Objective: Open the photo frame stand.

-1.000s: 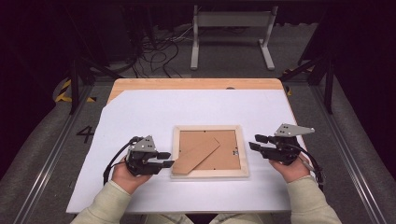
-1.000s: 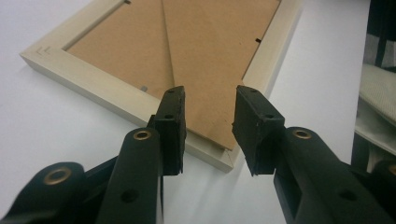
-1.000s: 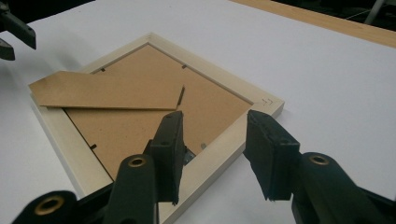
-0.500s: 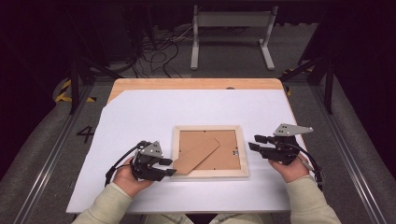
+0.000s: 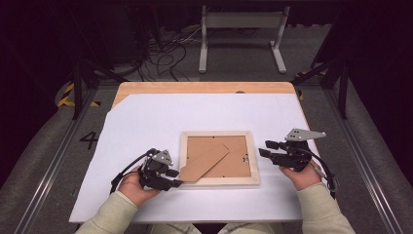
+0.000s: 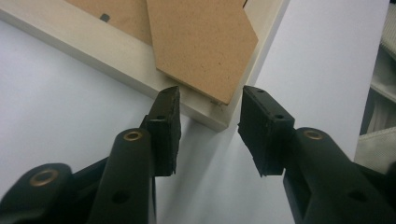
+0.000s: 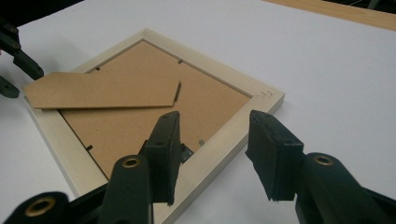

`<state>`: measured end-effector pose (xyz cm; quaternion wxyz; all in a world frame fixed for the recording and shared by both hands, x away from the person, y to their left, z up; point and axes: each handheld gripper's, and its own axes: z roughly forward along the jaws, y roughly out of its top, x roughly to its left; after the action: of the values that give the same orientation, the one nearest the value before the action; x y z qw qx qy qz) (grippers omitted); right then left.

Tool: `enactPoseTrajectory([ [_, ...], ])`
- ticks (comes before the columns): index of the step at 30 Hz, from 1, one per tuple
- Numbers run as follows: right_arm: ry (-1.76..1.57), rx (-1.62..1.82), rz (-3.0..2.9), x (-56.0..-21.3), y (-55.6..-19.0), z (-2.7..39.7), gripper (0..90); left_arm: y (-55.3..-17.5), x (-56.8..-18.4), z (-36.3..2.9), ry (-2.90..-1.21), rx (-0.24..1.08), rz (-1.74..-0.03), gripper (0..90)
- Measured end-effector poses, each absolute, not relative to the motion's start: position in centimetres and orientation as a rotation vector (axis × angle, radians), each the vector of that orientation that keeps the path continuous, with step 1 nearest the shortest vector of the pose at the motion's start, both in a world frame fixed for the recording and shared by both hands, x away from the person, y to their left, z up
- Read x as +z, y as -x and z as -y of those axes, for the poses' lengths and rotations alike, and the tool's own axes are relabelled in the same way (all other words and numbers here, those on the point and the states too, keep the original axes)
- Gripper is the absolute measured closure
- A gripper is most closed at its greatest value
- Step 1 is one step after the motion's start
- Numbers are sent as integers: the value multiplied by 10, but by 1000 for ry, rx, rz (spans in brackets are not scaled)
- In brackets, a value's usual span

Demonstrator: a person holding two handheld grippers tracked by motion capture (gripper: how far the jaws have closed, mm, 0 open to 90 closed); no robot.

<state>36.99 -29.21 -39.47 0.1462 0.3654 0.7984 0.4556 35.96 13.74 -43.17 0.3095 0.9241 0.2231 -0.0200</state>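
1. White sheet covers the tabletop [image 5: 146, 117]; a picture frame [image 5: 218, 138] lies face down near its front edge, with its cardboard stand [image 5: 204, 162] splayed across the back.
2. Left tool [image 5: 175, 178]: jaws partly open, just closing slightly, straddling the frame's near-left corner without pressing it.
3. Right tool [image 5: 265, 148]: jaws partly open, just widening slightly, over the frame's right rail, gripping nothing.

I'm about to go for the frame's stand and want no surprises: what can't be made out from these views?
- Picture frame front: it lies face down on the table in the high view.
- Stand hinge: too small in the high view; the right gripper view shows only a slot at its end.
- Whether the left gripper touches the frame's corner: high view too coarse; its own view shows the jaws apart astride it.
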Motion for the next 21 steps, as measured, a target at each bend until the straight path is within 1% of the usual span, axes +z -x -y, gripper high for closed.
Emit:
enactPoseTrajectory([
  [4, -1054, 1321, -2299, -395, -370, 293, 536, -359, -432, -136, -2455, -55, -589, 657],
  [5, -1054, 1321, -2300, -395, -370, 293, 536, -359, -433, -136, -2464, -56, -581, 657],
  [8, -1056, 1325, -2300, -395, -370, 293, 535, -356, -432, -134, -2478, -44, -558, 711],
  [9, -1059, 1331, -2299, -394, -370, 293, 532, -355, -431, -134, -2480, -33, -555, 745],
  [11, -1059, 1334, -2300, -394, -370, 293, 533, -355, -428, -134, -2475, -17, -536, 775],
  [14, -1061, 1335, -2299, -394, -370, 293, 532, -353, -424, -135, -2457, -5, -532, 795],
  [21, -1068, 1331, -2300, -395, -370, 294, 533, -354, -413, -138, -2400, 0, -498, 796],
])
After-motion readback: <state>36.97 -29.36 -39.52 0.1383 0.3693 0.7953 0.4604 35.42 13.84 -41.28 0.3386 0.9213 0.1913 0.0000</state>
